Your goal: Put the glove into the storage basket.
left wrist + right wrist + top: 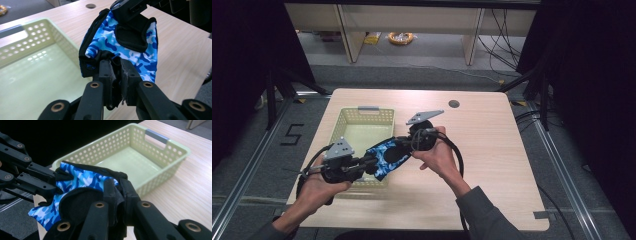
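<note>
Blue camo fabric glove (386, 157) | held in the air over the basket's (343, 118) near corner | left gripper (368, 163) and right gripper (404, 146) each clamped on an opposite black hem | likely light, limp, stretchy | best pinched at the hems.

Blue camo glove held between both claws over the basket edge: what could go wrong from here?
1. Both grips are thin: the left claw and the right claw each pinch only a black edge of the glove. A pull apart could slip one edge free.
2. The glove hangs over the near right corner of the basket. Released here, it may catch the rim or land on the table.
</note>
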`<state>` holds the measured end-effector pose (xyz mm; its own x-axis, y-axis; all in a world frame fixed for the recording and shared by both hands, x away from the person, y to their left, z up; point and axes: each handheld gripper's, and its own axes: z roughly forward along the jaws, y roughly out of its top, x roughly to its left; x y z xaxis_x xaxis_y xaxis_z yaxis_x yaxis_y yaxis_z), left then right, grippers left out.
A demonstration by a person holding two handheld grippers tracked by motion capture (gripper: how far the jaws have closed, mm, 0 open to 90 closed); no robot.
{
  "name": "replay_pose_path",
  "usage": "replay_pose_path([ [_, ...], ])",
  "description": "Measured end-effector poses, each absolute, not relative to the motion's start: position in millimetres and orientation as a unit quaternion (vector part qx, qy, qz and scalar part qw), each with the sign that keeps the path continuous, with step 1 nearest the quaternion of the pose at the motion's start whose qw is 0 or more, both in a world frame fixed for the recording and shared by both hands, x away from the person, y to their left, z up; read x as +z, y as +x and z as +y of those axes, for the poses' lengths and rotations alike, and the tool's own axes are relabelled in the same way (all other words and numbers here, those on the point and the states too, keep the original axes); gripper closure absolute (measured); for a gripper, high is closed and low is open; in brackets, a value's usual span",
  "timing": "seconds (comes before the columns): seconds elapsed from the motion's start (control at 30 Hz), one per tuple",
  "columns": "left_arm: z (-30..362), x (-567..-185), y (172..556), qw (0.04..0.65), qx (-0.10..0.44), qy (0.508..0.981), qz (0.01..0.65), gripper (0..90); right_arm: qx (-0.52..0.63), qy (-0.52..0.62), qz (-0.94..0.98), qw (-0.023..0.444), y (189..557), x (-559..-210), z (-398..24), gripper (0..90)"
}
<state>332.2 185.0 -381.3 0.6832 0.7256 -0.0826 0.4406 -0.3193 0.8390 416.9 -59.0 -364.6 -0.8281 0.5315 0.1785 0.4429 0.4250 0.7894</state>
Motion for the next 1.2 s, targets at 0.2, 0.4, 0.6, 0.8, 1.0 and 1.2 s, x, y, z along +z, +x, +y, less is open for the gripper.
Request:
replay_pose_path([
  [0.2,213,-388,342,0.446,0.162,0.79,0.389,80.0,0.446,0.267,0.853,0.049,434,-367,-27,84.5],
  [0.4,232,-399,350,0.439,0.163,0.781,0.414,79.9,0.433,0.263,0.861,0.039,451,-377,3,84.5],
  [0.6,243,-412,359,0.424,0.156,0.783,0.426,79.9,0.422,0.258,0.868,0.035,466,-391,21,84.5],
  [0.8,248,-425,369,0.413,0.152,0.784,0.438,79.8,0.41,0.271,0.871,0.027,479,-408,33,84.4],
  [1.0,250,-431,376,0.407,0.142,0.786,0.443,79.7,0.401,0.27,0.875,0.028,488,-418,40,84.4],
  [1.2,253,-441,381,0.397,0.135,0.788,0.45,79.5,0.388,0.274,0.88,0.022,492,-427,45,84.4],
])
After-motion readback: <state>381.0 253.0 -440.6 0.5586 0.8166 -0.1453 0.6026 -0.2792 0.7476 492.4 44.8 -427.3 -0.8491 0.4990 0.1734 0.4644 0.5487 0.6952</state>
